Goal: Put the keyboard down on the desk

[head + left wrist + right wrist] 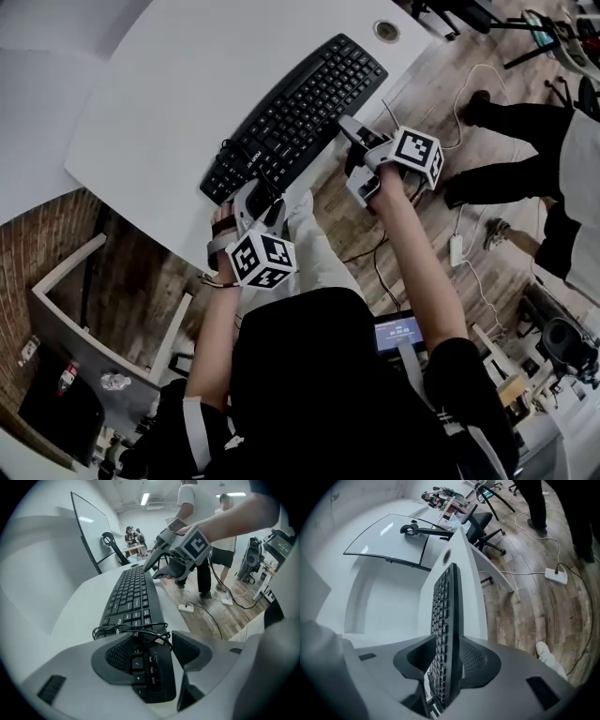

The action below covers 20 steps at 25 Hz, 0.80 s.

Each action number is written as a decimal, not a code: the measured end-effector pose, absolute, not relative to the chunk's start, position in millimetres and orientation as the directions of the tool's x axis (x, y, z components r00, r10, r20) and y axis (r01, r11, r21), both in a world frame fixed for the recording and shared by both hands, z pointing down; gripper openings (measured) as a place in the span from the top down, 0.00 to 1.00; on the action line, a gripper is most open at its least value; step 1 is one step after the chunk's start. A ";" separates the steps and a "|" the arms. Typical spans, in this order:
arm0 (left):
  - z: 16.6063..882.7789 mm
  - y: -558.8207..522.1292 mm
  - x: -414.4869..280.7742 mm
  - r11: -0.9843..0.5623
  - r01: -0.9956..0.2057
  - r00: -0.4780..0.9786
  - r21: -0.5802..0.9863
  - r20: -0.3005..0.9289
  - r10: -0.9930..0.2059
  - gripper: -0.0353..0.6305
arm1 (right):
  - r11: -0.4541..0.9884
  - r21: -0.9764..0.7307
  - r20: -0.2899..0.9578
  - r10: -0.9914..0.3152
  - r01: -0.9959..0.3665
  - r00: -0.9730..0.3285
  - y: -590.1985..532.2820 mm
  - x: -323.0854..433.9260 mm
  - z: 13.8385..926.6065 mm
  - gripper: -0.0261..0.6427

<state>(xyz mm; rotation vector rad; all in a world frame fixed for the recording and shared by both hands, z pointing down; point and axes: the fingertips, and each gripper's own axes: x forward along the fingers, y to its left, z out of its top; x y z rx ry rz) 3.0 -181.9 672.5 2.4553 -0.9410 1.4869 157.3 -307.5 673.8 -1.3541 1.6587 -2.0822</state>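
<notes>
Left gripper (255, 195) and right gripper (354, 155) have the keyboard (298, 112) lying on the white desk (159, 103), so the step in hand reads as the let-go. Done well, I judge, each tool backs out along its own line without lifting, so that no pad drags the keyboard off its spot. Its long 4 o'clock edge sits close to the desk's rim, and a snag could pull it over. The loose cable (136, 631) bunched at the left tool's tips looks likeliest to catch, so ease clear of that first.

In the head view the keyboard runs from 7 o'clock to 1 o'clock. At the 7 o'clock end the left gripper straddles the number-pad corner with its jaws well apart. One pad is over the keys and the other just beside the keyboard's edge, with a sliver of desk between, and it does not look to be squeezing. At the 4 o'clock edge the right gripper's jaws stand wide with the keyboard edge-on between them, the key-side pad plainly clear of the keys.
</notes>
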 end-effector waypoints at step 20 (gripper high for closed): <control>630.8 -182.3 -3.8 -0.770 -0.624 0.433 -0.132 0.762 -0.482 0.62 | -0.171 -0.866 0.463 -0.627 -0.470 -0.626 -294.1 134.8 606.0 0.73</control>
